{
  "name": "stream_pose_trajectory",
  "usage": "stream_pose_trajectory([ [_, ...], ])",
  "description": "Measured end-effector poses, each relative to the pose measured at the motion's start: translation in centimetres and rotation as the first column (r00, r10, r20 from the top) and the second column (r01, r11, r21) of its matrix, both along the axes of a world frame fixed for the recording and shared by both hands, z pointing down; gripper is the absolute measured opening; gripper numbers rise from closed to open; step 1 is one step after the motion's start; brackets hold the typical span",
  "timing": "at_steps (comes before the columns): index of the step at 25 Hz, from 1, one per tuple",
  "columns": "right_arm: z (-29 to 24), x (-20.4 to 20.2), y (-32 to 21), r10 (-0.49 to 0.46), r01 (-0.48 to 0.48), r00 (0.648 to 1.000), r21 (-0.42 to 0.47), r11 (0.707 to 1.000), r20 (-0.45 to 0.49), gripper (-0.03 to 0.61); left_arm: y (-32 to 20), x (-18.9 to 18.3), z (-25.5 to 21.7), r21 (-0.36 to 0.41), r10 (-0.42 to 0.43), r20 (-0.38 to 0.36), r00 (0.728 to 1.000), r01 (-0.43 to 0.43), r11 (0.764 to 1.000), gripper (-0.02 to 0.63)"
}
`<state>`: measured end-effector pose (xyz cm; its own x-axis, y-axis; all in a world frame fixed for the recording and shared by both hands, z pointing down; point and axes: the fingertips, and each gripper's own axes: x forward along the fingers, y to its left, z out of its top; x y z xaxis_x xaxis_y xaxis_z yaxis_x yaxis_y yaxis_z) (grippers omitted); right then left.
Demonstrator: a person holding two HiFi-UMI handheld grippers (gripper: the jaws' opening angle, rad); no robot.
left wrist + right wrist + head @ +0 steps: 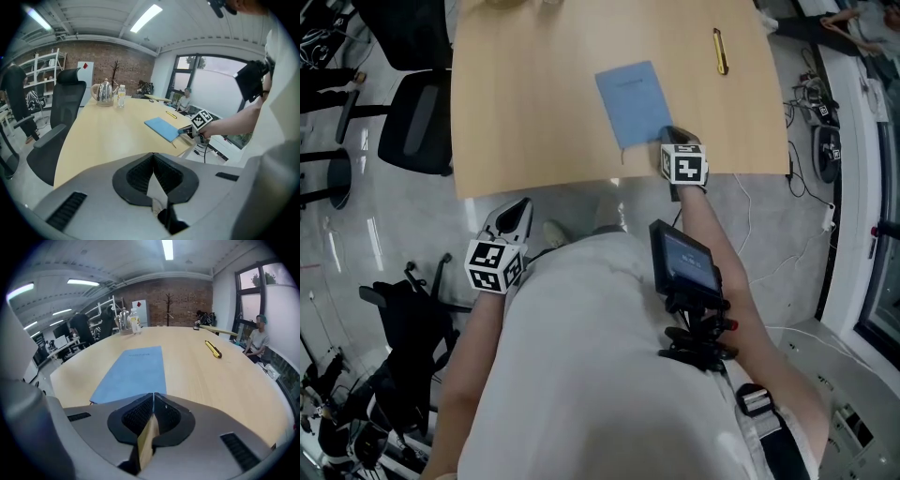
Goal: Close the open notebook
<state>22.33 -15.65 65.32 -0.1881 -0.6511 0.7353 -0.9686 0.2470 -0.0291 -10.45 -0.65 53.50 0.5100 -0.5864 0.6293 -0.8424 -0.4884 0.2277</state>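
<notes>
Lying closed on the light wooden table (534,112), the thin blue notebook (634,101); right gripper (668,136) at its near right corner; left gripper (518,210) nearer; both pairs of jaws together, empty.

- Red brick back wall (187,291) ahead of me, tall windows (251,298) rt.
- Ceiling strip lights (167,248) on.
- Black office chair (65,110) by pale wood table (108,133); glossy grey floor (356,244).

Right gripper (153,397): dark ribbed fingers (139,416) pressed together, nothing between them. Thin blue paper-cover notebook (133,373) lies closed and flat on the light wooden table (211,380), just beyond the fingers, slightly left. Yellow pen-like tool (213,349) far right on the table, well apart from the notebook. Metal kettle (123,320) and clear plastic bottle (135,320) at far left end. Seated person (258,341) far right.
</notes>
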Motion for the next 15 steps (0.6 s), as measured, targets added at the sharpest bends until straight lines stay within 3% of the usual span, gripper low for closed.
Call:
stream_pose_trajectory([
  [6,-1.7,-0.1,0.6,-0.024,0.023,0.999,0.046,0.999,0.03,0.023,-2.7,2.1,-0.7,0.05,0.024,-0.032,0.999,-0.022,0.999,0.005],
  [15,-7.9,-3.6,2.7,-0.164,0.134,0.973,0.188,0.973,0.159,0.023,-6.0,3.7,-1.9,0.13,0.026,-0.086,0.996,-0.014,0.991,0.005],
])
